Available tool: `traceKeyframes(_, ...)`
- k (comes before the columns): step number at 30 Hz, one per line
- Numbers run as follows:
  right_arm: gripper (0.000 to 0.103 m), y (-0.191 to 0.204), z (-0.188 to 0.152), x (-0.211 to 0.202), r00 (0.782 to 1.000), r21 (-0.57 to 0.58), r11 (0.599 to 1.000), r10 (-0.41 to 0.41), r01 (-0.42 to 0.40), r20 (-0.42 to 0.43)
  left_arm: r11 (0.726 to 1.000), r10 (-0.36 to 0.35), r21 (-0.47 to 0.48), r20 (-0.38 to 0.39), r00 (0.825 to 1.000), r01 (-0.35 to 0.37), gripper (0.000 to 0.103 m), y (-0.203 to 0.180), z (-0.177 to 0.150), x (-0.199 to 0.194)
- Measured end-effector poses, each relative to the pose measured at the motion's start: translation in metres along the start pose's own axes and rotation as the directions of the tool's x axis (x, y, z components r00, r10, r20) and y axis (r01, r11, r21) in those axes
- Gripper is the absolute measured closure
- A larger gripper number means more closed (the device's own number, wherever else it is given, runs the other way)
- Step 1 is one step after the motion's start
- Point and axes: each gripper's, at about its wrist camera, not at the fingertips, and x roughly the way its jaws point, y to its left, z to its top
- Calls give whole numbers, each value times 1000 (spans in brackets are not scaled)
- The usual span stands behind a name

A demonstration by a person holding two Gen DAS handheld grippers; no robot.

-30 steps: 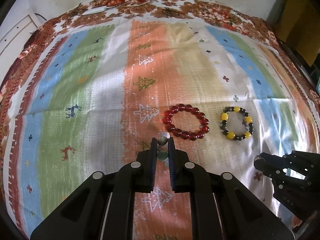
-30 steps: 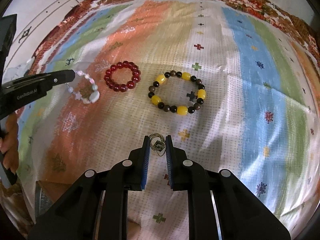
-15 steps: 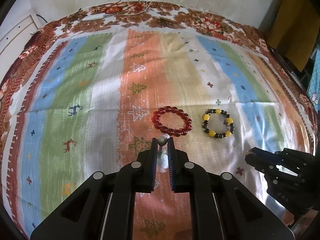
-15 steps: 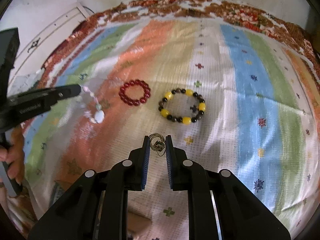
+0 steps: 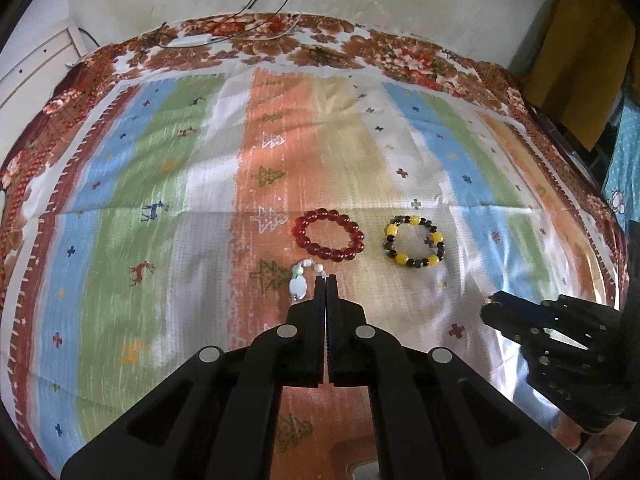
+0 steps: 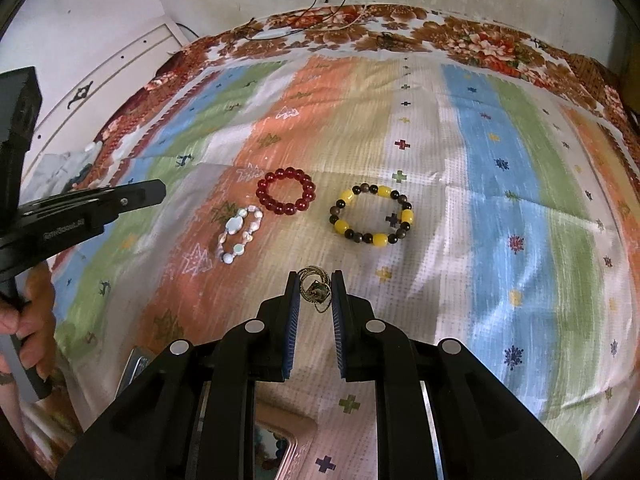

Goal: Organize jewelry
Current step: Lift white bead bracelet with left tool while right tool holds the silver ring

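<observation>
1. The left tongs (image 5: 326,280) are closed with nothing between them; their tips press together above the striped cloth (image 5: 120,240).
2. The pale bead bracelet (image 6: 239,234) lies flat on the cloth, just to the left of the left tongs' tips and free of them.
3. The right tongs (image 6: 316,288) grip a small tangle of gold chain (image 6: 316,289) between their blue pads, held clear of the cloth.
4. The red bead bracelet (image 5: 329,239) lies just beyond the left tongs' tips, slightly to the right.
5. The yellow and black bracelet (image 5: 414,241) lies to the right of the red one, apart from it, ahead of the right tongs.
6. A hand (image 6: 24,320) grasps the left tongs' handle at the left edge of the right wrist view.
</observation>
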Motion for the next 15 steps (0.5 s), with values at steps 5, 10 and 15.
traceKeyframes(5, 87, 1, -2, 1, 1000, -4, 1000, 3, -3, -8, 1000, 7, -16, -53, 999, -8, 103, 7, -3, 16)
traceKeyframes(10, 87, 2, -4, 4, 1000, -8, 1000, 3, -3, -22, 999, 12, -37, -128, 992, -16, 101, 13, -7, 36)
traceKeyframes(15, 87, 4, -4, 8, 999, -19, 1000, 12, -12, -39, 999, 13, -38, -152, 988, -19, 87, 14, -7, 47)
